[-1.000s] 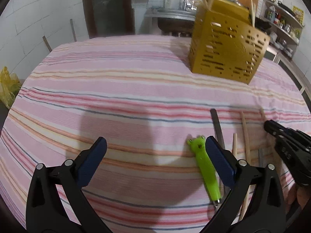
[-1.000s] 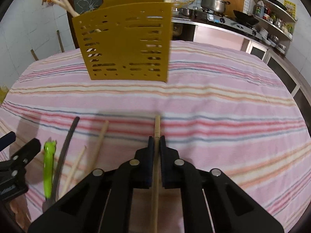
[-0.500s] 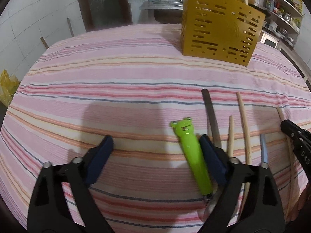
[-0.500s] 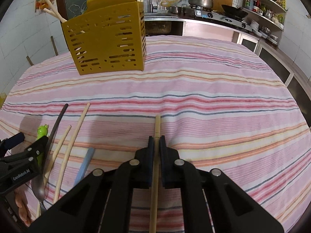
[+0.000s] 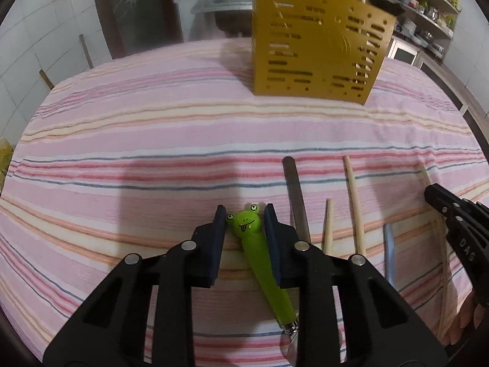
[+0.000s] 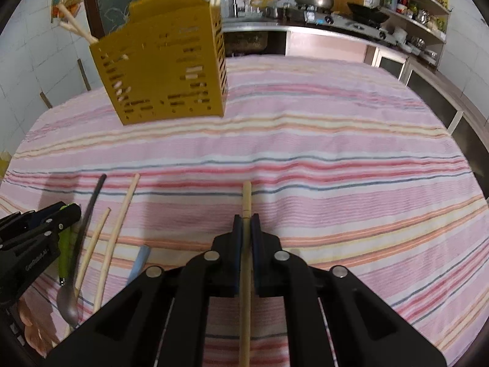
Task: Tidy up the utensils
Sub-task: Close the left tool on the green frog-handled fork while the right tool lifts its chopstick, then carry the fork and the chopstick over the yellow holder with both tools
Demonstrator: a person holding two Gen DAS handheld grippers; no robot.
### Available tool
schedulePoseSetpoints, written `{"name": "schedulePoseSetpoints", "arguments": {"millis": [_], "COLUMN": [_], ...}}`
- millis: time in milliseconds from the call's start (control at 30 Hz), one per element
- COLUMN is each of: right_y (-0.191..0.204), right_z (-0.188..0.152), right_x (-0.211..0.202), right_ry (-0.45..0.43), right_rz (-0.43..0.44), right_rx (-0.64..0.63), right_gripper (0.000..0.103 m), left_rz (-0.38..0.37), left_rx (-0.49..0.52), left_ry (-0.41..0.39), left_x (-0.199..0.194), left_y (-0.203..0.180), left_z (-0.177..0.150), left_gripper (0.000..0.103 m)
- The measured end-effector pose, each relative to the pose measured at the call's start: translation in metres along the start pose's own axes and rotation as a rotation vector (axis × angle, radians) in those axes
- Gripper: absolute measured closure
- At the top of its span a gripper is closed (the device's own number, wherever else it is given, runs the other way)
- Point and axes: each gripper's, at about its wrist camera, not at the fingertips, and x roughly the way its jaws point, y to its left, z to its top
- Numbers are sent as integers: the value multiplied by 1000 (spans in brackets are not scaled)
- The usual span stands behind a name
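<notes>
Utensils are lying on a table covered with a pink striped cloth [image 5: 183, 128]. The left gripper [image 5: 244, 214] is pointing down at a spoon with a green frog handle [image 5: 259, 260]. Its jaws have just been closing, and the frog head is now sitting between the two blue pads [image 5: 218, 238]. The pads are standing very near both sides of the handle, but I cannot tell for sure if they are already pressing on it. The handle is lying a little diagonal between them, and the metal bowl of the spoon is partly hidden under the gripper body.

The right gripper [image 6: 246, 223] is pinching a wooden chopstick [image 6: 246, 202] tightly between its pads; the stick is running along the middle of the gripper and its tip is sticking out in front.

Just right of the frog spoon, a dark metal handle [image 5: 293, 195], two loose chopsticks [image 5: 354, 202] and a pale blue handle [image 5: 388, 250] are lying side by side on the cloth. A yellow perforated holder [image 5: 318, 49] is standing upright at the far side of the table, well apart from these, with some chopsticks already in it. Behind the table a kitchen counter [image 6: 336, 27] with a pot is showing.
</notes>
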Motion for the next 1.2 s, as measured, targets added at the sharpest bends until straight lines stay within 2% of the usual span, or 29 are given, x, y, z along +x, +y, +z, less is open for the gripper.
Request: {"name": "schedulePoseSetpoints", "arguments": {"millis": [233, 367, 633, 767, 900, 1200], "right_y": [-2, 1, 4, 7, 12, 13], "right_z": [2, 2, 1, 0, -2, -5], "right_x": [-37, -62, -101, -114, -122, -143], "right_ry": [-126, -222, -391, -458, -490, -591], "right_rz": [45, 48, 76, 81, 70, 77], "right_rx": [50, 64, 73, 64, 48, 53], "right_gripper": [97, 97, 97, 97, 97, 97], "left_rz": [-2, 37, 52, 42, 54, 60], "left_rx": [-7, 14, 42, 51, 67, 42], "left_ry": [-131, -247, -449, -501, -560, -578], "left_x": [-36, -69, -127, -144, -157, -167], "left_y": [12, 13, 19, 21, 19, 29], "left_z": [3, 2, -4, -7, -10, -11], "left_gripper": [79, 79, 81, 81, 81, 82]}}
